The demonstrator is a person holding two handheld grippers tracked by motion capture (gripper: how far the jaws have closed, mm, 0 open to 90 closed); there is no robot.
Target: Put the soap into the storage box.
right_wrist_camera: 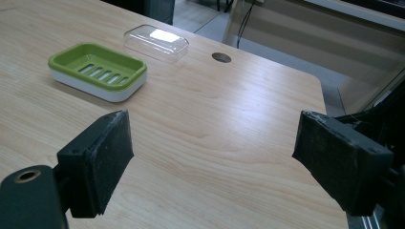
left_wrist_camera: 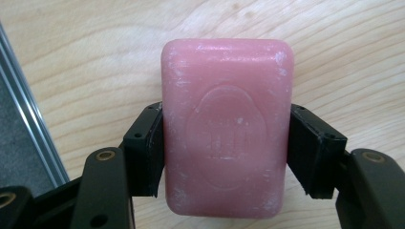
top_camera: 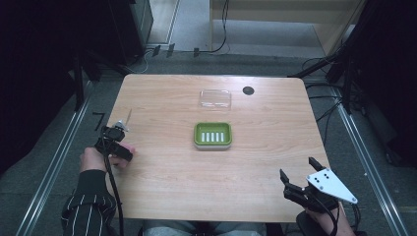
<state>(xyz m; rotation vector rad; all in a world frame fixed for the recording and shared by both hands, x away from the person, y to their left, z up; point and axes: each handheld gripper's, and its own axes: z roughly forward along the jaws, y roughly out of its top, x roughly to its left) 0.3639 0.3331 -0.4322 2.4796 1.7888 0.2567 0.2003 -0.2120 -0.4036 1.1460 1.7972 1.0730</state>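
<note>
Looking down from the high view, the wooden table (top_camera: pixel 162 191) carried a green soap dish (top_camera: pixel 212 134) near its middle, which serves as landmark here. A clear lid (top_camera: pixel 215 99) lay just beyond the dish, apart from it, and a dark round hole (top_camera: pixel 248 90) sat past the dish, off to its right. The left gripper (top_camera: pixel 119 151) was well left of the dish, near the table's left edge, held by a hand with a striped sleeve (top_camera: pixel 88 204) behind it; something pink showed at its tip. The right gripper (top_camera: pixel 299 175) sat well to the dish's near right, by the table's front edge, jaws spread with nothing between, grey three-cornered plate (top_camera: pixel 330 185) on top. In the left gripper view, the left gripper (left_wrist_camera: pixel 226 152) was clamped on a pink soap bar (left_wrist_camera: pixel 226 129), both black pads pressed against its long sides, the bar's embossed face toward the camera and wood grain beneath; whether the bar touched the table could not be told. In the right gripper view, the right gripper (right_wrist_camera: pixel 212 162) stood wide apart and empty over bare wood, with the dish (right_wrist_camera: pixel 98 70) far up at left, the lid (right_wrist_camera: pixel 156 43) just behind it, not touching, and the hole (right_wrist_camera: pixel 221 57) right of the lid.
</note>
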